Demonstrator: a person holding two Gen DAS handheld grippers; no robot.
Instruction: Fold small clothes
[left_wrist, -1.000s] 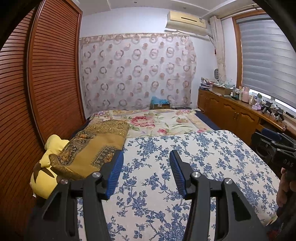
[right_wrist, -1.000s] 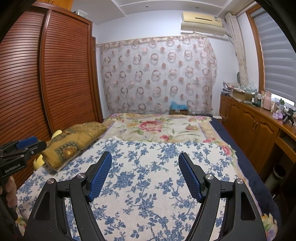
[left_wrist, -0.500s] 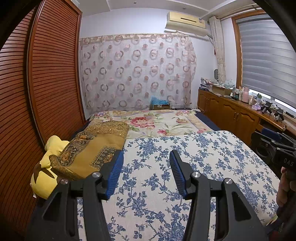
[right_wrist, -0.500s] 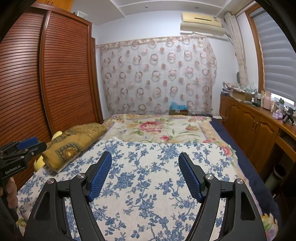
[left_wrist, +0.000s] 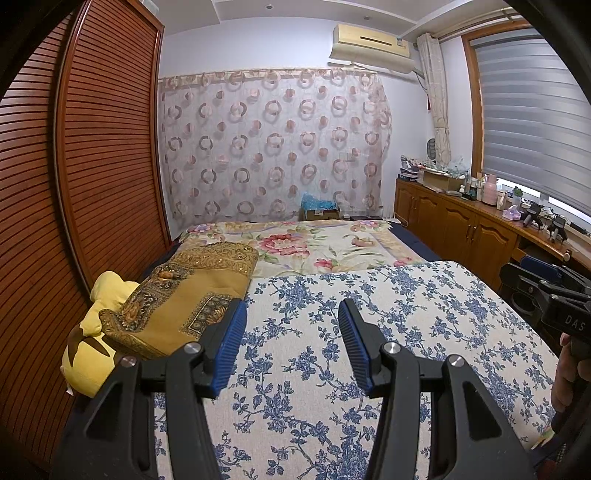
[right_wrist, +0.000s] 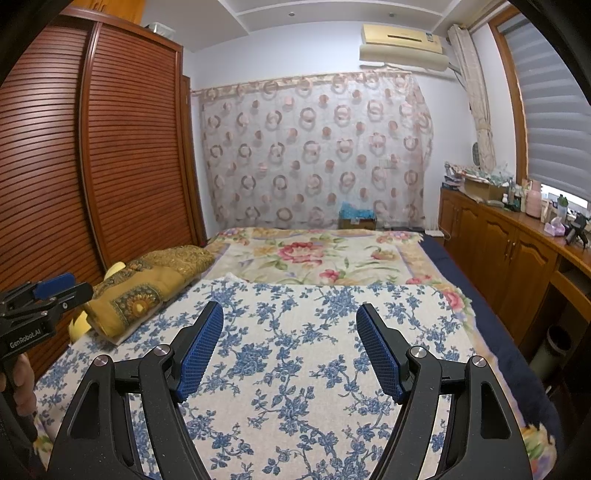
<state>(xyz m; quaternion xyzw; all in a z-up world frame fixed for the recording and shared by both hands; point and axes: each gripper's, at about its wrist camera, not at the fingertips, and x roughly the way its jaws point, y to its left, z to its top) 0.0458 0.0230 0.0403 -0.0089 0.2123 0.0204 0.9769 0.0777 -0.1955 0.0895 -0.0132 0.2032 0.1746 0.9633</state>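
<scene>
Clothes to fold: none identifiable in either view. Only fabric near the grippers is the blue-floral white cloth (left_wrist: 369, 317) spread flat over the near half of the bed (right_wrist: 480, 314). Left gripper (left_wrist: 291, 314) hangs above that cloth, fingers moderately apart, nothing between them. Right gripper (right_wrist: 290, 317) also above the cloth, fingers wide, nothing between them. Folded gold patterned blanket (left_wrist: 184, 295) lies at the cloth's left edge, on a yellow pillow (left_wrist: 96, 332), beside the slatted wooden wardrobe (left_wrist: 92, 166).
</scene>
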